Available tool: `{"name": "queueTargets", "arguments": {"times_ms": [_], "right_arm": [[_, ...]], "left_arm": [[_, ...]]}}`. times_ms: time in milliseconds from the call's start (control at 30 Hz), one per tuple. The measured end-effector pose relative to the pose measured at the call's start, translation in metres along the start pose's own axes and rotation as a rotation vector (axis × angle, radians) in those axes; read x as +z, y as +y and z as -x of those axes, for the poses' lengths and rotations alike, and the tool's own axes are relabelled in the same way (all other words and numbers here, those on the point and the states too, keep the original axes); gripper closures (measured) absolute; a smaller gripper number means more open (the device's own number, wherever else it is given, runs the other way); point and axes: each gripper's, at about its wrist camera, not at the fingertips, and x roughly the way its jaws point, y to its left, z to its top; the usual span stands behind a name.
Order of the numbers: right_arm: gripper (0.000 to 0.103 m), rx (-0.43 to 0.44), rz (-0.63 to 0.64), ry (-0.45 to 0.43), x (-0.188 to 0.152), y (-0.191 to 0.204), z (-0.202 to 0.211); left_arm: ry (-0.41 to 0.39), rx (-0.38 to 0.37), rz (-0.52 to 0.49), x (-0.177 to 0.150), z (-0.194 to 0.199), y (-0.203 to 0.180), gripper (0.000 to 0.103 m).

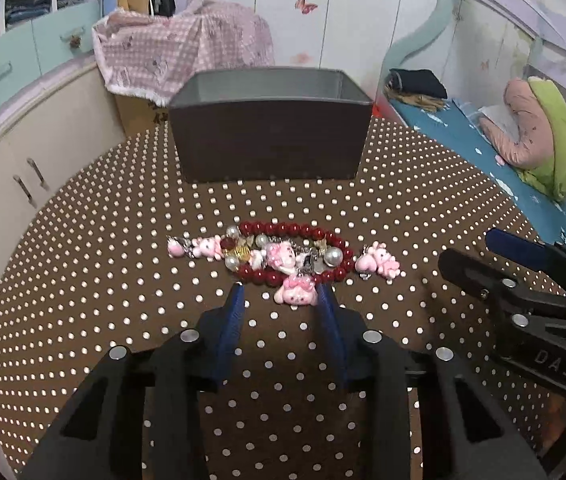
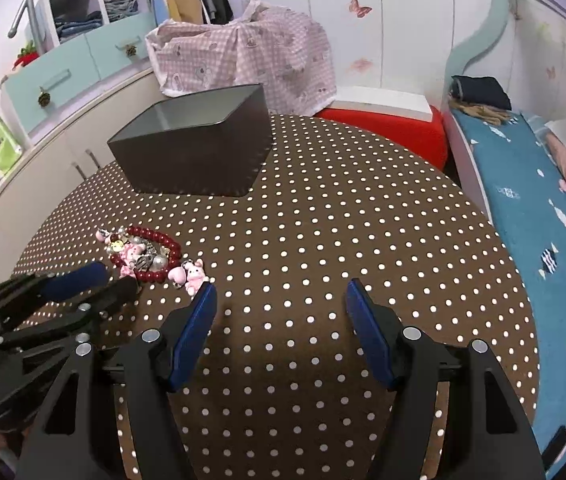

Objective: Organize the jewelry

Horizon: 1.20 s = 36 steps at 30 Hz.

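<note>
A red bead bracelet (image 1: 299, 229) lies on the brown dotted table (image 1: 123, 280), tangled with a pink charm bracelet (image 1: 283, 258) with pearls. The pile also shows in the right wrist view (image 2: 151, 254). A dark open box (image 1: 269, 136) stands behind it, also in the right wrist view (image 2: 195, 148). My left gripper (image 1: 281, 290) is open, its blue tips on either side of a pink pig charm (image 1: 295, 291) at the pile's near edge. My right gripper (image 2: 281, 288) is open and empty over bare table, to the right of the jewelry.
A pink checked cloth-covered thing (image 2: 243, 48) stands behind the box. A red stool with a white book (image 2: 387, 120) sits past the table's far right edge. A bed with a blue sheet (image 2: 543, 220) runs along the right. White cabinets (image 1: 23, 160) are on the left.
</note>
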Motion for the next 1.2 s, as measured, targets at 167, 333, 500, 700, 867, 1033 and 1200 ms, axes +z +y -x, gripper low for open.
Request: {"name": "queueTargets", "arguments": {"times_ms": [167, 333, 500, 700, 867, 1033, 1200], "right_arm": [[0.038, 0.01, 0.007, 0.013, 0.001, 0.003, -0.003], [0.038, 0.013, 0.018, 0.028, 0.0, 0.007, -0.006], [0.038, 0.01, 0.023, 0.036, -0.001, 0.01, -0.007], [0.038, 0.006, 0.035, 0.045, -0.001, 0.014, -0.009], [0.038, 0.009, 0.068, 0.058, 0.001, 0.027, -0.014], [0.038, 0.009, 0.113, 0.074, 0.004, 0.041, -0.022], [0.039, -0.007, 0.162, 0.08, 0.011, 0.054, -0.031]], "left_arm": [[0.002, 0.009, -0.018, 0.001, -0.001, -0.004, 0.069], [0.001, 0.013, -0.022, 0.003, -0.002, -0.004, 0.083], [0.004, -0.008, -0.012, 0.004, -0.001, 0.001, 0.089], [0.005, -0.095, 0.032, -0.002, 0.011, 0.014, 0.09], [-0.024, -0.124, 0.039, -0.006, 0.029, 0.019, 0.09], [-0.049, -0.128, 0.043, -0.011, 0.045, 0.027, 0.09], [-0.055, -0.133, 0.064, -0.014, 0.051, 0.039, 0.09]]}}
